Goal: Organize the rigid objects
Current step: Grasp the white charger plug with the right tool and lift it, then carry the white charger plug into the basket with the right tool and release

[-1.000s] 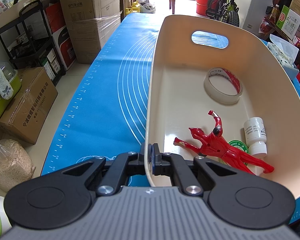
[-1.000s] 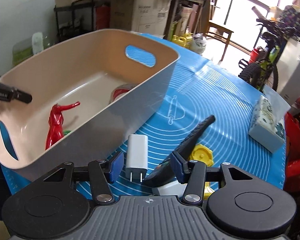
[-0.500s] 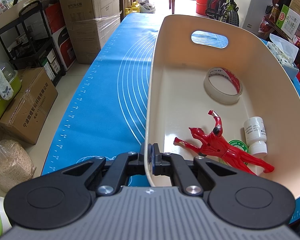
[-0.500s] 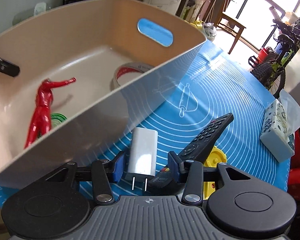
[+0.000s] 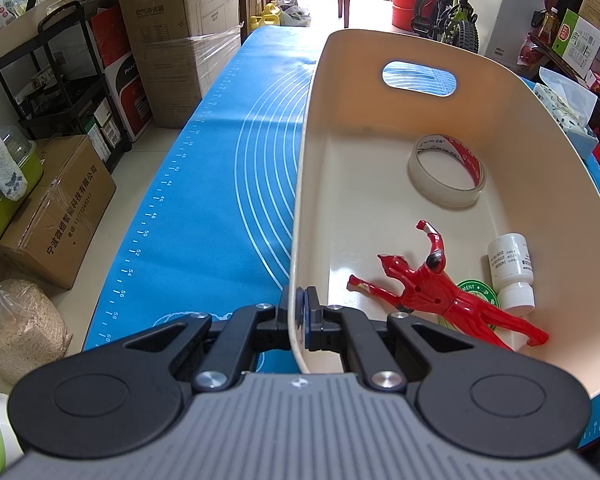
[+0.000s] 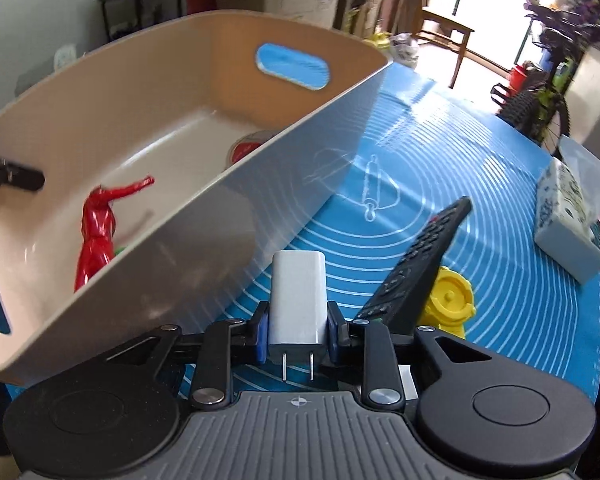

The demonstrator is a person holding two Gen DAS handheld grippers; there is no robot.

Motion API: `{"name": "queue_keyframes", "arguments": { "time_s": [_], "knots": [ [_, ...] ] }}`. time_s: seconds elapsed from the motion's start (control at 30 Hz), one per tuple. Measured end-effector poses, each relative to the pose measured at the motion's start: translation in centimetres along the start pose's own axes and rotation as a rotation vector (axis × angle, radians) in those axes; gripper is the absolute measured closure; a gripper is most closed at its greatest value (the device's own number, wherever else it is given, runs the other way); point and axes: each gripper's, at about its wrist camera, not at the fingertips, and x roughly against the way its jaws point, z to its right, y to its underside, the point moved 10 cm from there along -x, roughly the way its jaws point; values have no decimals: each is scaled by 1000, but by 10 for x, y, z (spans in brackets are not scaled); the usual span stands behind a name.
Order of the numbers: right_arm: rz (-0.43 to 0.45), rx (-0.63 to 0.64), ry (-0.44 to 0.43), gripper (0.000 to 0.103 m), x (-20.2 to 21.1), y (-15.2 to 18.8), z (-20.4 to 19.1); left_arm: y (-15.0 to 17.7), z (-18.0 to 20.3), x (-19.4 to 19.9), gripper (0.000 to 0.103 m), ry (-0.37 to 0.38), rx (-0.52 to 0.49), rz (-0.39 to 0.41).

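Observation:
My left gripper (image 5: pixel 300 312) is shut on the near rim of the beige bin (image 5: pixel 520 92). Inside the bin lie a tape roll (image 5: pixel 446 176), a red toy figure (image 5: pixel 428 288), a white bottle (image 5: pixel 510 268) and a green disc (image 5: pixel 476 294). In the right wrist view, my right gripper (image 6: pixel 298 328) has its jaws closing, and both pads press the sides of a white plug charger (image 6: pixel 298 292) with its prongs pointing back at the camera. The charger is just beside the bin's outer wall (image 6: pixel 260 208); the left gripper's tip (image 6: pixel 12 178) shows at the far rim.
A black remote (image 6: pixel 420 260) leans on a yellow toy (image 6: pixel 450 296) right of the charger. A tissue pack (image 6: pixel 568 220) lies at the mat's far right. The blue mat (image 5: pixel 228 168) stretches left of the bin. Boxes, shelves and a bicycle surround the table.
The right jaws have narrowed from wide apart to pressing on the charger. The right view has shifted and rolled slightly. The left gripper and the bin's contents have not moved.

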Motion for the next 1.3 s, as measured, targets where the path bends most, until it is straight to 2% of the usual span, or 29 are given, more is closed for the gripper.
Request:
{"name": "queue_keyframes", "arguments": {
  "time_s": [0.33,0.63,0.97,1.13,1.3],
  "knots": [
    [40,-56,3,67,22,6,4,0,0,0,97,0,0,1],
    [87,-58,33,67,53,-3,12,-2,0,1,98,2,3,2],
    [191,-31,66,67,108,-48,12,-4,1,3,98,4,6,4],
    [254,-8,46,67,124,-75,-10,-4,1,3,98,4,6,4],
    [265,10,17,67,112,-91,-46,-4,1,3,98,4,6,5]
  ]
}}
